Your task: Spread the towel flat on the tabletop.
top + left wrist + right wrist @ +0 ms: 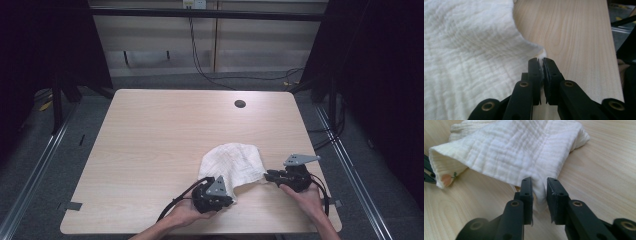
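Both grippers black: left gripper (226, 199), right gripper (268, 175). Each carries a grey three-cornered plate on top and trails a black cable. Jaws flat, matte, with brass-coloured rivets at the joints. Forearms bare, no sleeves

Your cloth (234, 162) is white, cream where it folds, woven in a fine crinkled grid of ribs; one corner bears a small orange and green print. Your left gripper (541, 62) and right gripper (539, 185) are matt black with brass-coloured rivets. The table (150, 150) is pale wood grain.
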The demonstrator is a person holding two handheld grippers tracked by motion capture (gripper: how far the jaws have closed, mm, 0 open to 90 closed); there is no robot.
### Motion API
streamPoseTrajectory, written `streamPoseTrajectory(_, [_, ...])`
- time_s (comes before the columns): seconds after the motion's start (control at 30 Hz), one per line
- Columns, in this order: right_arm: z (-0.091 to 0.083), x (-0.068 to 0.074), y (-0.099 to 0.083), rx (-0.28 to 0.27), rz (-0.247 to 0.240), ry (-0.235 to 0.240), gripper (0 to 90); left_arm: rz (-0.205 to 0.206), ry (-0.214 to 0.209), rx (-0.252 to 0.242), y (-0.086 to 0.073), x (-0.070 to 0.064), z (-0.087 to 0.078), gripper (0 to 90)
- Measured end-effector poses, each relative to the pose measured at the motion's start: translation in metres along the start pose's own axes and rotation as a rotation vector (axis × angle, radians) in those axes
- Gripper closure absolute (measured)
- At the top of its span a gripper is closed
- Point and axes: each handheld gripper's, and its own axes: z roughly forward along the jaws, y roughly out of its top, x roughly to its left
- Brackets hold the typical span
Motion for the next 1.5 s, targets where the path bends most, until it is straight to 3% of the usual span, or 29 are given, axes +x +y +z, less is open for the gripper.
streamPoseTrajectory(0.03, [0.000,0.000,0.000,0.000,0.000,0.000,74.3,0.000,0.000,0.000,0.000,0.000,0.000,85.4])
streamPoseTrajectory(0.07, [0.000,0.000,-0.001,-0.006,-0.001,0.009,70.1,-0.040,-0.029,-0.031,0.000,0.004,-0.004,85.5])
streamPoseTrajectory(0.1, [0.000,0.000,-0.001,-0.006,-0.001,0.009,70.1,-0.040,-0.029,-0.031,0.000,0.004,-0.004,85.5])
streamPoseTrajectory(0.2, [0.001,0.003,-0.001,-0.019,-0.007,0.033,63.3,-0.095,-0.041,-0.117,0.009,0.011,-0.025,85.6])
streamPoseTrajectory(0.3, [0.000,0.004,-0.001,-0.025,-0.001,0.043,61.5,-0.097,-0.014,-0.150,0.011,0.016,-0.038,85.6])
streamPoseTrajectory(0.33, [-0.002,0.006,-0.001,-0.032,-0.004,0.046,59.7,-0.124,-0.005,-0.196,0.012,0.023,-0.052,85.6])
streamPoseTrajectory(0.43, [-0.003,0.007,-0.001,-0.040,-0.009,0.056,59.8,-0.130,0.028,-0.221,0.011,0.028,-0.065,85.6])
streamPoseTrajectory(0.47, [-0.005,0.009,-0.001,-0.048,-0.012,0.060,59.6,-0.155,0.044,-0.260,0.010,0.036,-0.079,85.6])
streamPoseTrajectory(0.63, [-0.003,0.010,-0.001,-0.034,-0.026,0.061,58.7,-0.187,0.101,-0.300,0.003,0.050,-0.101,85.7])
streamPoseTrajectory(0.67, [-0.003,0.011,-0.002,-0.032,-0.026,0.053,58.3,-0.219,0.112,-0.331,-0.001,0.057,-0.110,85.7])
streamPoseTrajectory(0.7, [-0.003,0.011,-0.002,-0.032,-0.026,0.053,58.3,-0.219,0.112,-0.331,-0.001,0.057,-0.110,85.7])
streamPoseTrajectory(0.73, [-0.003,0.010,-0.002,-0.036,-0.019,0.053,58.1,-0.256,0.114,-0.364,-0.005,0.064,-0.119,85.7])
streamPoseTrajectory(0.77, [-0.003,0.010,-0.002,-0.036,-0.019,0.053,58.1,-0.256,0.114,-0.364,-0.005,0.064,-0.119,85.7])
streamPoseTrajectory(0.8, [-0.002,0.009,-0.002,-0.038,-0.019,0.053,58.0,-0.283,0.115,-0.386,-0.009,0.068,-0.124,85.7])
streamPoseTrajectory(1.0, [0.005,0.017,-0.001,-0.024,-0.041,0.074,57.4,-0.345,0.168,-0.389,-0.024,0.085,-0.134,85.7])
streamPoseTrajectory(1.5, [0.027,0.045,0.010,-0.024,-0.114,0.146,53.9,-0.415,0.228,-0.389,-0.044,0.107,-0.143,85.6])
